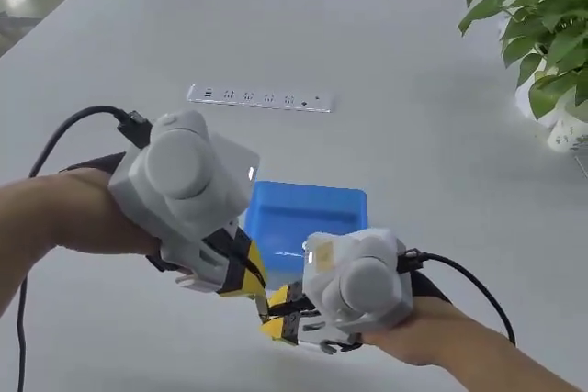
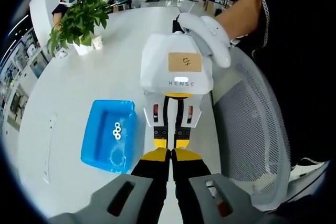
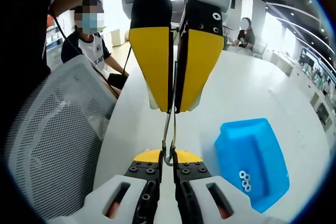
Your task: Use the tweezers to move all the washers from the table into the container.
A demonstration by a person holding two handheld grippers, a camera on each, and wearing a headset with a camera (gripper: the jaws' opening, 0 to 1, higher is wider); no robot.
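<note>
Thin metal tweezers [image 3: 171, 127] span the short gap between my two grippers, which point at each other over the table's near edge. My right gripper [image 3: 168, 157] is shut on the looped end. My left gripper [image 3: 175, 109] is shut on the arms farther up. In the head view the left gripper [image 1: 255, 284] and right gripper [image 1: 278, 317] meet tip to tip just in front of the blue container [image 1: 308, 213]. Several small washers [image 2: 116, 130] lie inside the container [image 2: 107, 153], and they also appear as washers [image 3: 244, 180] in the right gripper view.
A white power strip [image 1: 257, 98] lies beyond the container. A potted plant [image 1: 542, 25] stands at the table's far right corner. A white mesh chair [image 2: 257, 129] is close behind the near edge. A seated person [image 3: 89, 45] is past the chair.
</note>
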